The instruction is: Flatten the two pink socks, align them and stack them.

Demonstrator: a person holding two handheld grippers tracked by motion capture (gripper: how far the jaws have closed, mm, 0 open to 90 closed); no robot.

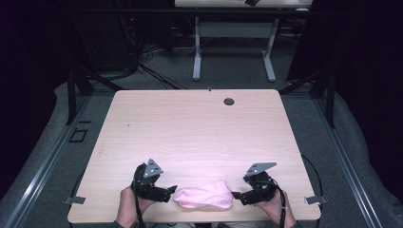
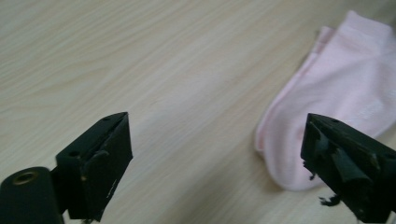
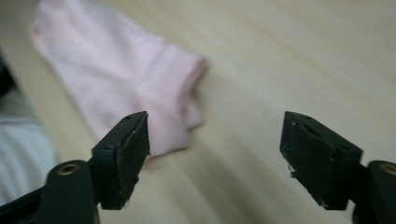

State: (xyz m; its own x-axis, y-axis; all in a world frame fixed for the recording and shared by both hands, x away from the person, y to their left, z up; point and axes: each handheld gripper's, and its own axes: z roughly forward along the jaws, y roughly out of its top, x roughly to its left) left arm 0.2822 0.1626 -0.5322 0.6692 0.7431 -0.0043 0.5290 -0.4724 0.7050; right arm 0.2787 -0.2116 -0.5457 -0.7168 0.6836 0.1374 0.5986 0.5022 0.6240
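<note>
Pink sock [image 1: 204,195] lying crumpled at bottom centre of high view, on tabletop [image 1: 190,128] near front edge. Left claw [image 1: 174,189] just beside sock's left end, jaws wide apart, nothing betw. them. Right claw [image 1: 235,195] at sock's right end, likewise spread, gripping nothing. Grommet hole [image 1: 229,101] far off, upper centre.

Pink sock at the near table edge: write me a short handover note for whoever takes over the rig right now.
Left gripper: open, holding nothing, beside the sock's left end.
Right gripper: open, holding nothing, beside its right end.
Pink sock: lies bunched on the table near the front edge, between the two grippers; it looks like more than one layer.
Done: sock lies free of both grippers.
Left: probably straightening or folding it; nothing is gripped yet.
</note>
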